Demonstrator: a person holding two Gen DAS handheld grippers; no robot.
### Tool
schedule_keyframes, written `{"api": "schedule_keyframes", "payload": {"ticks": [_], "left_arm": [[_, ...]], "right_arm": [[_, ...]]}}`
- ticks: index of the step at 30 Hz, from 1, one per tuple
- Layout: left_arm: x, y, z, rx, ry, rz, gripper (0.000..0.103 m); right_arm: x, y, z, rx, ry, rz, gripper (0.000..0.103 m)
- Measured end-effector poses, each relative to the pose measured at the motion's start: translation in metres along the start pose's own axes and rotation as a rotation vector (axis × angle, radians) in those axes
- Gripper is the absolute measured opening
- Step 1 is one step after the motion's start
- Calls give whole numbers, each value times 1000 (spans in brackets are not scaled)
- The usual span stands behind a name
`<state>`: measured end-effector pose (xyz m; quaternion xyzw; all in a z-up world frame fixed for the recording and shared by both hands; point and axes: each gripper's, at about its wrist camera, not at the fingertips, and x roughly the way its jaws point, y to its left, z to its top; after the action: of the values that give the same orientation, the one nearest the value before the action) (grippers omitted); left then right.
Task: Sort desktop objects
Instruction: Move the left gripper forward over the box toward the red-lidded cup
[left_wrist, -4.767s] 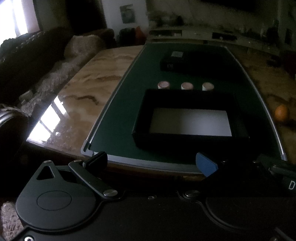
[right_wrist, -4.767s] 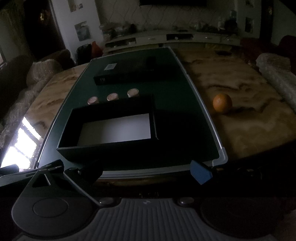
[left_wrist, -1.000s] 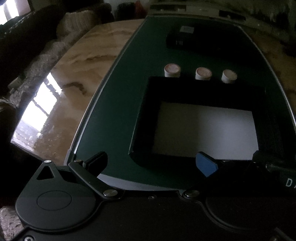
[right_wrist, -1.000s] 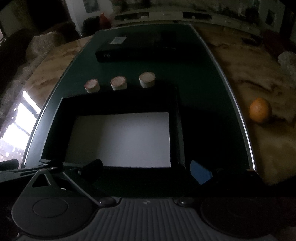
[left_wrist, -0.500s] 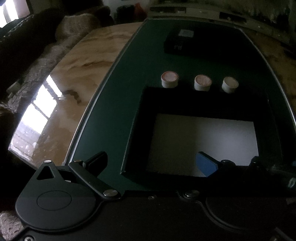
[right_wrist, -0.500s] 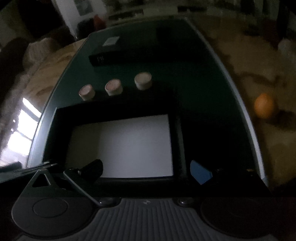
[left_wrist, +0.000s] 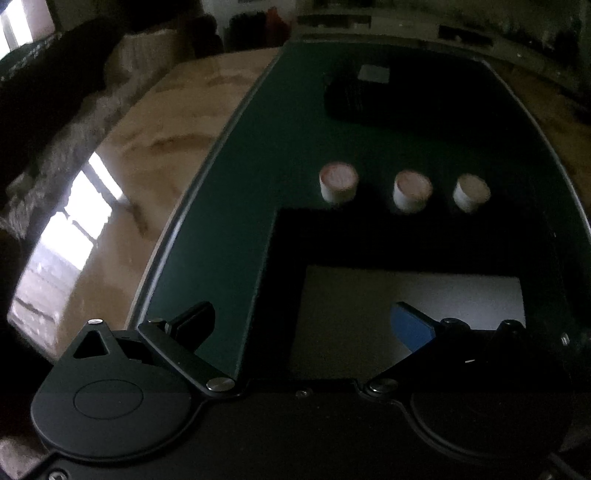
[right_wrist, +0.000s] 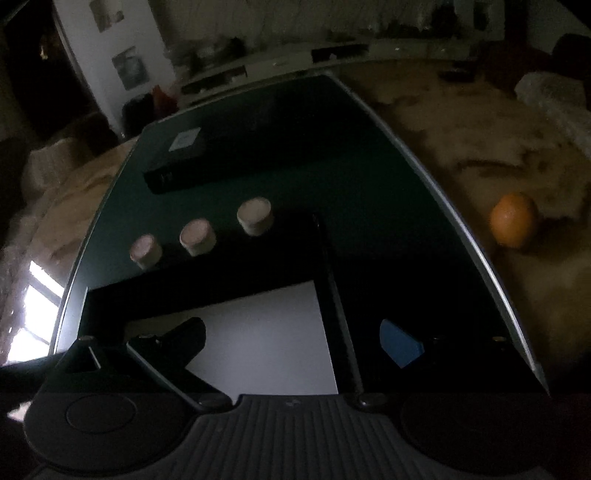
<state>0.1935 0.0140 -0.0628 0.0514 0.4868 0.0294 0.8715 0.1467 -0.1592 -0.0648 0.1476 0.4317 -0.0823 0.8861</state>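
Left gripper fingers wide apart, holding nothing, above black box with white floor. Right gripper fingers likewise wide, empty. Three small white cylinders in a row at 12 o'clock beyond the box, on green mat.

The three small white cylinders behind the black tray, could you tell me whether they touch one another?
Apart. In the left wrist view the left cylinder, middle cylinder and right cylinder stand in a row with dark mat showing between each pair.
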Motion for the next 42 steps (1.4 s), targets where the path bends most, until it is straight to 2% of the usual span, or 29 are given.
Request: {"api": "schedule_keyframes", "payload": {"ticks": [5,10,13,16,24,29,38,42], "left_arm": [[9,-6,15,15,-18,10,103],[21,-10,24,18,0,14,103],[26,-9,35,10,-14,5,103],[32,-9,52,-1,-26,2,103],[74,-14,88,4,-28,-13,102],[102,-6,94,-53,14,-36,91],[126,0,100,-48,18,-91,90],[131,-4,101,-58,20,-105,75]], "right_arm": [[-1,9,8,-49,14,-28,103],[-3,10,15,0,17,5,103],[7,7,23,14,83,35,103],[13,3,25,43,106,25,103],[14,0,12,24,59,-6,103],[8,-3,7,34,4,34,103],[13,-1,5,24,1,42,103],[13,2,4,7,-15,29,103]]}}
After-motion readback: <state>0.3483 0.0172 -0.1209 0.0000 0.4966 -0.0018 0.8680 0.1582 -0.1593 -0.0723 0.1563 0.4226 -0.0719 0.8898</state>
